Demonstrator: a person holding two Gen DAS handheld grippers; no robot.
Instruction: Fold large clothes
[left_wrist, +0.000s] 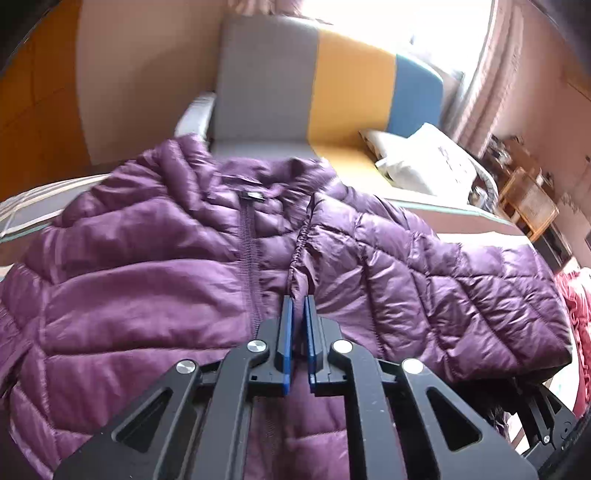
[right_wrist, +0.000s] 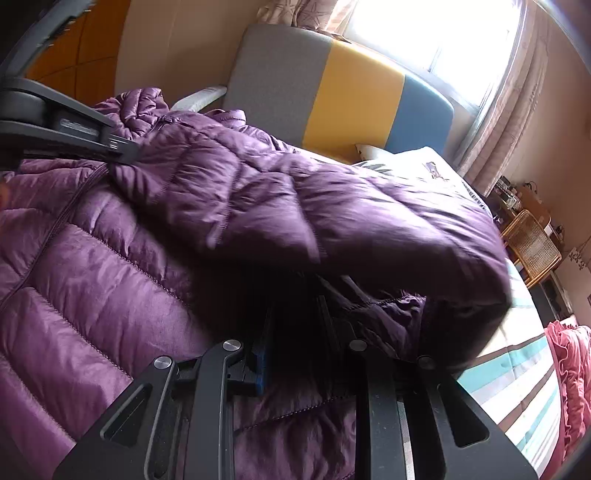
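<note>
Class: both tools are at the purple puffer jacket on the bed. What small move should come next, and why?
Probably lift the left tool slightly: it has pinched the elasticated cuff of the sleeve lying across the jacket, so raising it frees the sleeve for folding.

Glossy quilted purple jacket (left_wrist: 147, 280), matt cloth headboard (left_wrist: 266, 85)

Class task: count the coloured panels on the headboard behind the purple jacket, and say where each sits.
3. On the headboard, the grey panel is at the left, the yellow panel in the middle, the blue panel at the right. The jacket hides their lower edges.
</note>
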